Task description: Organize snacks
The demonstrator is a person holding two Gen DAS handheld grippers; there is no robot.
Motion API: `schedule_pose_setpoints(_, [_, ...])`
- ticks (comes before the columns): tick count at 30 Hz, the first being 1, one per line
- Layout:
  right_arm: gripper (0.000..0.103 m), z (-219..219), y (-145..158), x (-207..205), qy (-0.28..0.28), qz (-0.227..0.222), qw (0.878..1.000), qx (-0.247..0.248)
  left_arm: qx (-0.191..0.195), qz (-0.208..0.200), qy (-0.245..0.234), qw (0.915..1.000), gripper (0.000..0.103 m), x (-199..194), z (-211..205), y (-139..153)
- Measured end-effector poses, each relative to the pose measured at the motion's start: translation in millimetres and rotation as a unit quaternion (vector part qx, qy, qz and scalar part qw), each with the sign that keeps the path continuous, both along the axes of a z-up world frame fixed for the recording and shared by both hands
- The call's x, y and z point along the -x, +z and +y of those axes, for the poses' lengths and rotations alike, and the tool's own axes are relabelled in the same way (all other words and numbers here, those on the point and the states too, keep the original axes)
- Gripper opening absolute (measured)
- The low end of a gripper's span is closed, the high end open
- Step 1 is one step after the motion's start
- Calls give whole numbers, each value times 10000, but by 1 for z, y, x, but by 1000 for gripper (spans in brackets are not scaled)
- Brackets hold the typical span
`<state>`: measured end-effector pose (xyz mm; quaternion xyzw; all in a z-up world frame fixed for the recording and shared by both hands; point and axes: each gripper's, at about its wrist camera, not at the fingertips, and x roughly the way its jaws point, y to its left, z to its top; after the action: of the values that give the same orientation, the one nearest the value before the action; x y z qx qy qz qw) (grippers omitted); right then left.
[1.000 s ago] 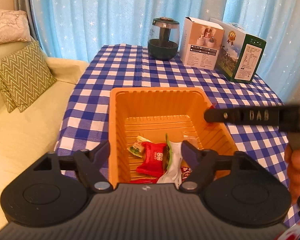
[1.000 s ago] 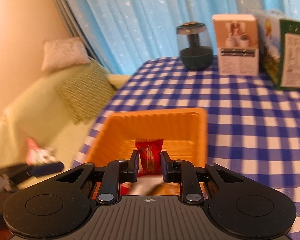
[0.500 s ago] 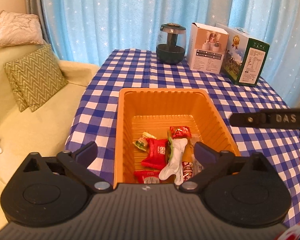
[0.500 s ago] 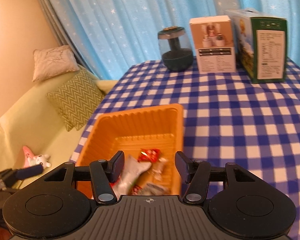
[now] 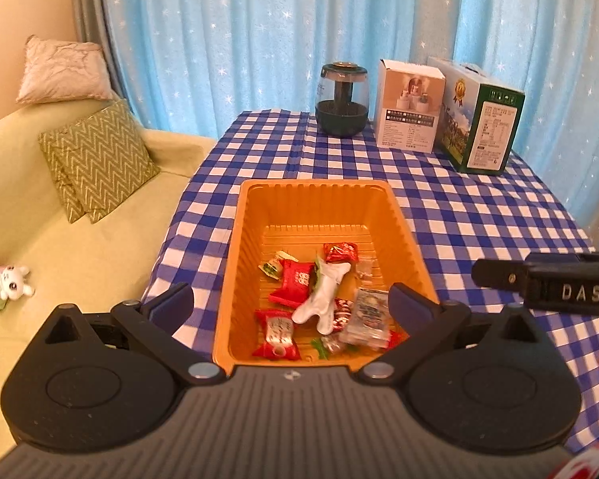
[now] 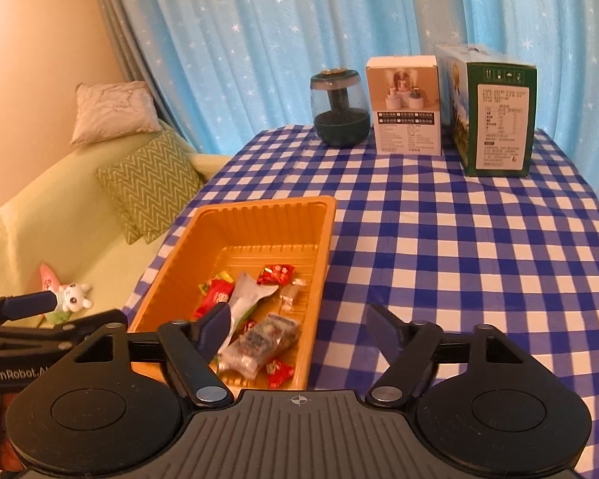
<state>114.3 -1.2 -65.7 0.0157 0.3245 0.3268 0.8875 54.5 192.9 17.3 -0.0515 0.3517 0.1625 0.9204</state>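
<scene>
An orange tray (image 5: 315,185) sits on the blue checked tablecloth near its left edge. Several wrapped snacks lie in it: a red candy (image 5: 340,251), a red packet (image 5: 295,281), a white packet (image 5: 325,297) and a clear packet (image 5: 365,315). My left gripper (image 5: 289,299) hangs above the tray's near end, wide open and empty. In the right wrist view the tray (image 6: 267,203) is ahead and to the left, with the red candy (image 6: 275,274) lying inside. My right gripper (image 6: 299,319) is over the tray's right rim, its jaws opening with nothing between them.
At the table's far end stand a dark glass jar (image 5: 341,105), a white box (image 5: 409,107) and a green box (image 5: 483,127). A yellow-green sofa with a zigzag cushion (image 5: 96,159) and a plush toy (image 5: 10,285) lies left of the table. Blue curtains hang behind.
The right gripper let go of the red candy, which now lies in the tray. Both grippers drew back and up from the tray, and both sets of jaws spread wider.
</scene>
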Motion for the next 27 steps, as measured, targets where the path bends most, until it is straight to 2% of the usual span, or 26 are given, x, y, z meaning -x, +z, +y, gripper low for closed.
schedule_pose_setpoints(14, [80,-43,11,53,-146,1,9999,-75,166,39,259,9995,103,67,-37,23])
schedule_pose_setpoints(22, [80,-55,13,94,-243,-63,9997,-15,295,7,147,9995,103,103,-46,29])
schedule_pose_setpoints(27, [80,-65,14,119,-336,-97,9994,-13,239,76,54,9997,103,120,-55,27])
